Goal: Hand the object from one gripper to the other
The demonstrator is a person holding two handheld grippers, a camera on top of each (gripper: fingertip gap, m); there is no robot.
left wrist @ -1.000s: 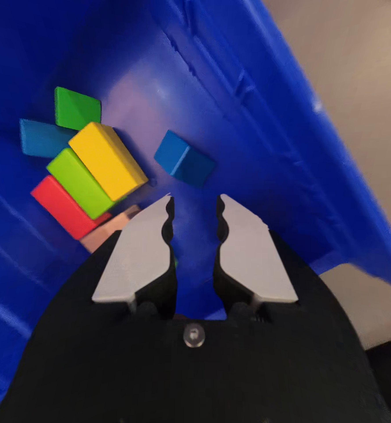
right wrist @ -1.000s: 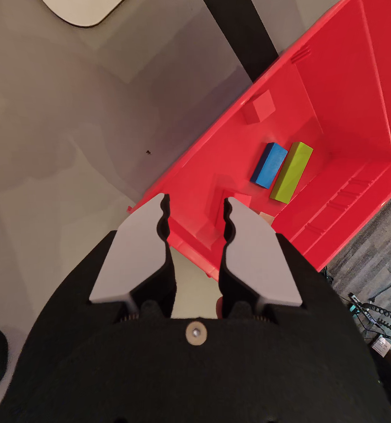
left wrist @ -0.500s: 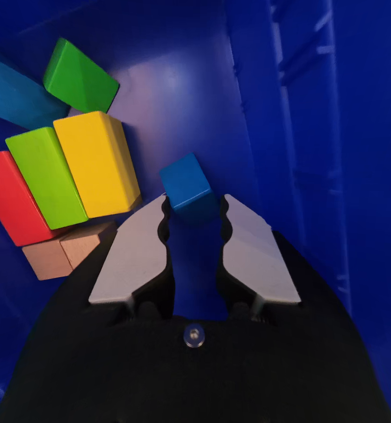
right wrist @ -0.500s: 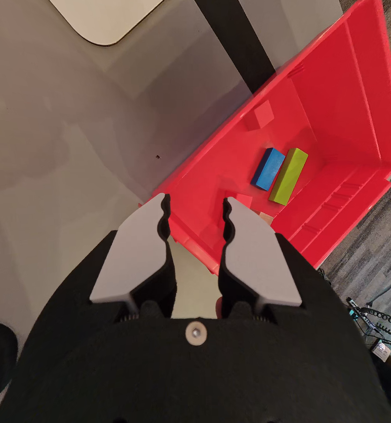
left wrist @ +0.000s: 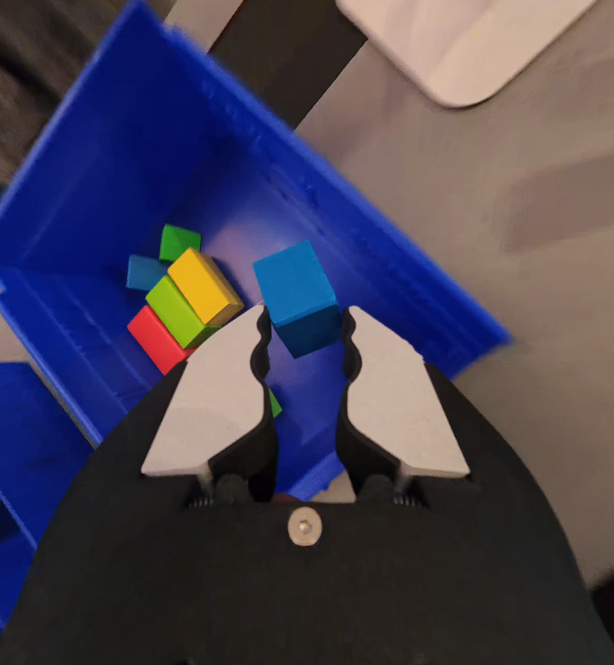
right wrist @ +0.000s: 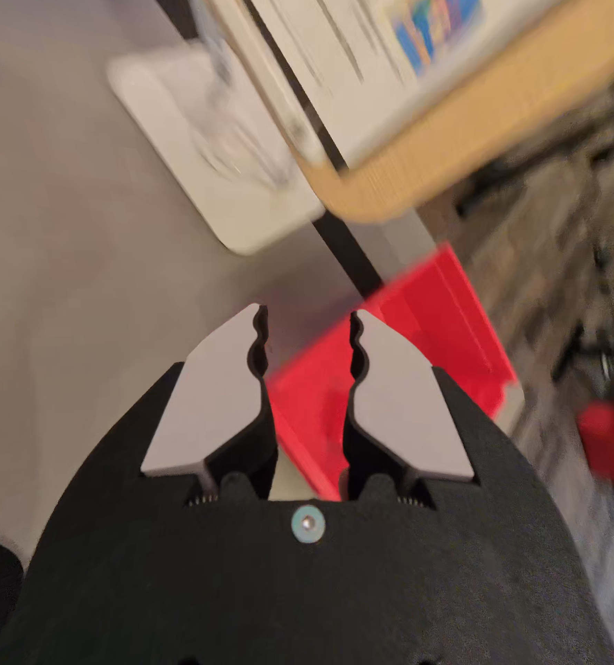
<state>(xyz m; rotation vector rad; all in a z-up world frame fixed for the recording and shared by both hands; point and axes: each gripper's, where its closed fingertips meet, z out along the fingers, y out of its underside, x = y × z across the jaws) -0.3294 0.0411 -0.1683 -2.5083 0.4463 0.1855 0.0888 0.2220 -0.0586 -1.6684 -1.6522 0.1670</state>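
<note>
Above the blue bin [left wrist: 125, 154], in the left wrist view, the left gripper [left wrist: 302, 320] has its fingers [left wrist: 226, 378] closed on a plain blue cube [left wrist: 296, 295], pinched at its lower corners at the very tips; the cube is tilted, unmarked and lifted clear of the bin floor. Yellow [left wrist: 201, 284], lime [left wrist: 174, 315] and red [left wrist: 154, 338] blocks lie side by side below. In the right wrist view, blurred, the right gripper [right wrist: 307, 320] holds its fingers [right wrist: 222, 378] moderately apart with nothing between them, over the grey bench [right wrist: 64, 252] and a red bin [right wrist: 438, 324]. No writing is readable.
</note>
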